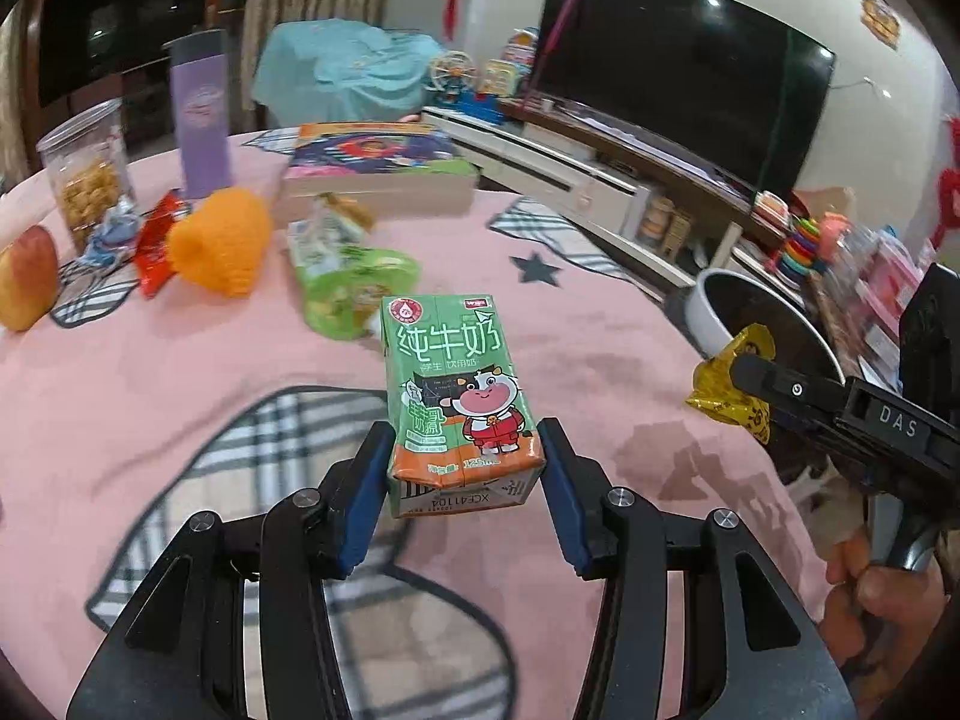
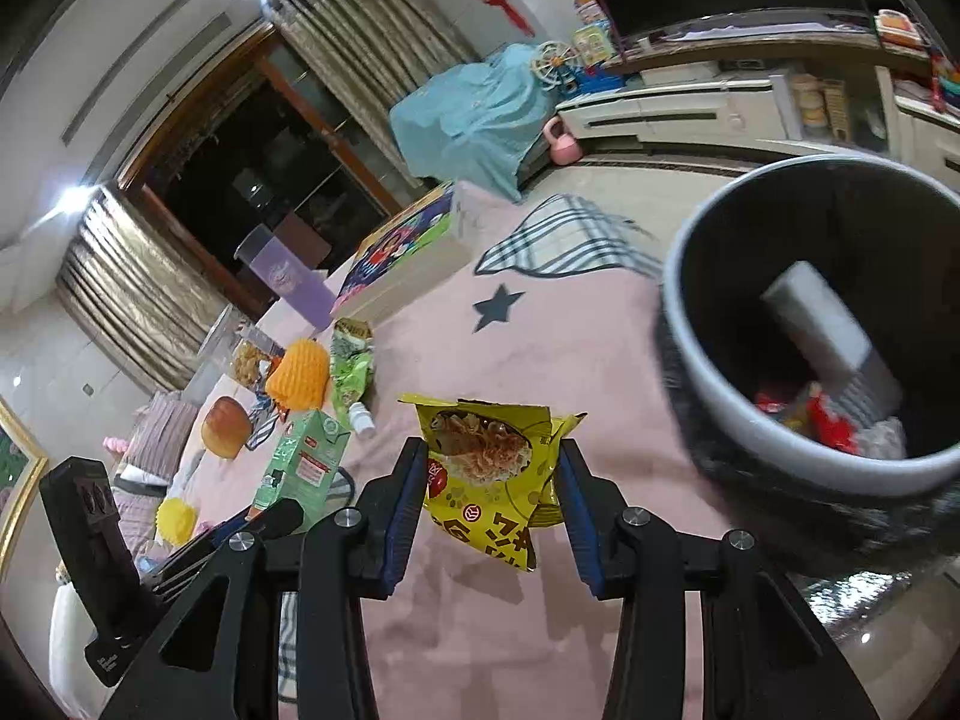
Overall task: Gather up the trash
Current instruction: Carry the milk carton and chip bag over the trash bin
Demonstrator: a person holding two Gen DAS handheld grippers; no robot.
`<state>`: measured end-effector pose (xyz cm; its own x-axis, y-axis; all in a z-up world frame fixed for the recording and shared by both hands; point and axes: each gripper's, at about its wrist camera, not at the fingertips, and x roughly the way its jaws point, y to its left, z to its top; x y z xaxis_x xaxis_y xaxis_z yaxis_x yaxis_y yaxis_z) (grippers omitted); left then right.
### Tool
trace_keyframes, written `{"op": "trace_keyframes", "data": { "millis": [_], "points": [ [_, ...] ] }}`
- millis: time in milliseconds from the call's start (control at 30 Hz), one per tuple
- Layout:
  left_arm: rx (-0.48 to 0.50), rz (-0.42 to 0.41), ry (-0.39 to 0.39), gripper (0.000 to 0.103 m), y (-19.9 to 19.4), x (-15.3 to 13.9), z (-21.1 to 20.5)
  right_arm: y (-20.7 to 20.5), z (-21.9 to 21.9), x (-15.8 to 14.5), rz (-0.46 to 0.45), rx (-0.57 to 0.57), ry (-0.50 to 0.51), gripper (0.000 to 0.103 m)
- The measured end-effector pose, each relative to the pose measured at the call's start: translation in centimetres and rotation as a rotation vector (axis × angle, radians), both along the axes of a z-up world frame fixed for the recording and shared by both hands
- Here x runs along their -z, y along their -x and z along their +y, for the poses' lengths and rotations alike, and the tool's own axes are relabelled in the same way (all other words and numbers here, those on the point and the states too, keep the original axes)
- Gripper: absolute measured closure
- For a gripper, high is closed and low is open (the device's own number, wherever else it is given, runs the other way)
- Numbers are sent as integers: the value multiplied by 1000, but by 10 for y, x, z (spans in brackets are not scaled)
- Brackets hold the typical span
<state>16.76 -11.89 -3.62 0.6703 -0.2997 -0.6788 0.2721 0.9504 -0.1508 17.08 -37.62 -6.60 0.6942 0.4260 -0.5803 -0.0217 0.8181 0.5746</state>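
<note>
Left gripper [image 1: 465, 468] pinches the stiff, light milk carton [image 1: 459, 384] low-centre; right gripper [image 2: 489, 495] pinches the crinkly yellow wrapper [image 2: 486, 468].

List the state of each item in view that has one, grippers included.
left gripper: shut on the milk carton, lifted off the pink cloth.
right gripper: shut on the torn-open yellow snack packet, in the air.
bin: open-topped, with wrappers inside.
green pouch: lying flat on the cloth.
purple bottle: upright, lid on.
clear jar: upright, partly filled.
</note>
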Motion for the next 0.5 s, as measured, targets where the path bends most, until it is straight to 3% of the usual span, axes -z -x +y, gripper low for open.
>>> {"op": "trace_keyframes", "data": {
  "millis": [500],
  "points": [
    [178,-45,2,55,13,-22,-79,27,-69,-9,-17,149,5,59]
  ]
}}
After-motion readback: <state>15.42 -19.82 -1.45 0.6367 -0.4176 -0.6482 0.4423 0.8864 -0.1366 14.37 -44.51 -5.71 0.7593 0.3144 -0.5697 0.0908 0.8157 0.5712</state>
